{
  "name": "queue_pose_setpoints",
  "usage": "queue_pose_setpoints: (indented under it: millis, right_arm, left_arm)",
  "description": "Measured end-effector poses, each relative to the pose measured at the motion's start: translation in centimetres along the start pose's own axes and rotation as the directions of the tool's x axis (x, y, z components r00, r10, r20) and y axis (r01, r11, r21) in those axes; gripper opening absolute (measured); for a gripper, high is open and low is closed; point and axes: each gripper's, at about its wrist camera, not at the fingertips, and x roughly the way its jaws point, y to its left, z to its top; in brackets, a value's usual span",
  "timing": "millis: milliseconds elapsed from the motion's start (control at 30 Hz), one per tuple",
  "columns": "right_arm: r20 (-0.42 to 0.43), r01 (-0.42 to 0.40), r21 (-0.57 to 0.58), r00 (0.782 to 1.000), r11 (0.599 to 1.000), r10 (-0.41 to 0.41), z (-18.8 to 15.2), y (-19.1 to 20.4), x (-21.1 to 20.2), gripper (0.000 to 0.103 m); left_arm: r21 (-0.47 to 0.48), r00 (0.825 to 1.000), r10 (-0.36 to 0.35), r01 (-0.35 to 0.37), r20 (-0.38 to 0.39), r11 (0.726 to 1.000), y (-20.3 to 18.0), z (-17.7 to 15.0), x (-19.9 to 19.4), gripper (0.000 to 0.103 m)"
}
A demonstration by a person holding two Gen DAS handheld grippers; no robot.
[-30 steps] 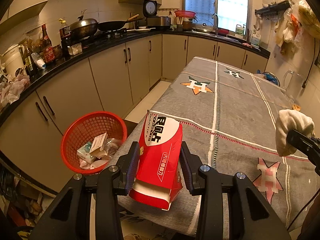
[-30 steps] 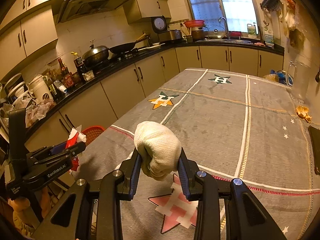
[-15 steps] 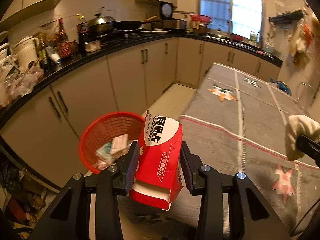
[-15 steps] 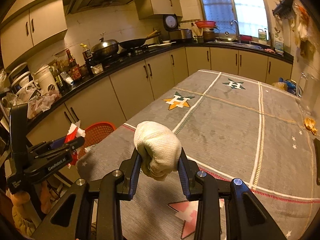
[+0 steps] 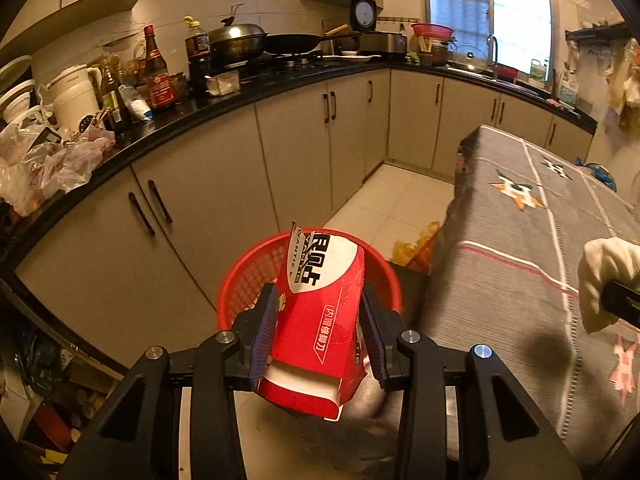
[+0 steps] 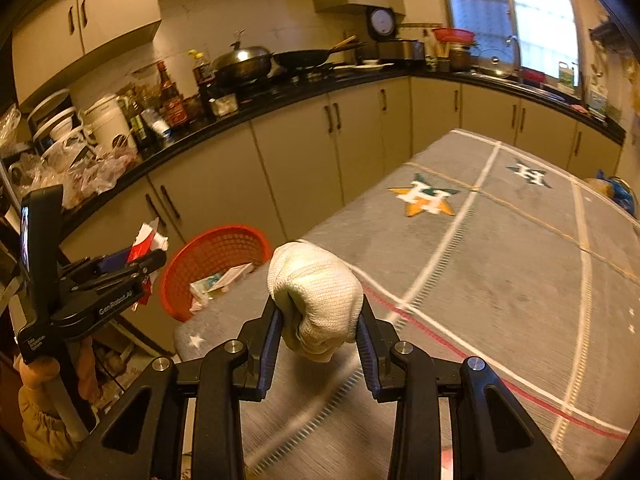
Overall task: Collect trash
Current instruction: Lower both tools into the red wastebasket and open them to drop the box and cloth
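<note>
Red cardboard, a torn carton (image 5: 320, 316), sits clenched in the left tongs (image 5: 320, 324) right above the red mesh basket (image 5: 244, 280) on the floor beside the grey-clothed tabletop (image 6: 500, 264). The right tongs (image 6: 318, 322) grip a balled white cloth (image 6: 316, 292) over the tabletop's near edge.

A black kitchen countertop (image 5: 248, 92) crowded with sauce bottles (image 5: 156, 68), a lidded wok (image 5: 238, 40) and a white kettle (image 5: 74, 94), above beige cabinets (image 5: 304, 148). A grey star-patterned cloth (image 6: 500, 248) covers the desk.
</note>
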Motion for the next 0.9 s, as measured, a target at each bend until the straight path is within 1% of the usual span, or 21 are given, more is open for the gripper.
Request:
queue_pose_setpoints:
  millis: [167,433,667,900]
  right_arm:
    - [-0.027,-0.035,-0.039,0.999,0.999,0.034,1.2,2.4,2.7,0.038]
    - [-0.071,-0.087,-0.076,0.994,0.993,0.082,3.2,5.1,6.7,0.038]
    - [-0.110,-0.133,-0.062,0.986,0.989,0.126,4.8,6.4,10.2,0.038]
    - [-0.120,-0.171,-0.043,0.979,0.984,0.164,5.9,7.3,12.6,0.038]
  left_arm:
    - [-0.005,1.000,0.014,-0.014,-0.011,1.000,1.4,0.5,1.8,0.039]
    - [-0.050,0.998,0.006,-0.009,-0.065,0.999,3.5,0.9,5.1,0.039]
    - [-0.067,0.995,0.011,-0.017,-0.095,0.998,5.0,1.4,7.3,0.039]
    - [-0.083,0.994,0.009,-0.018,-0.111,0.996,5.9,1.9,8.6,0.039]
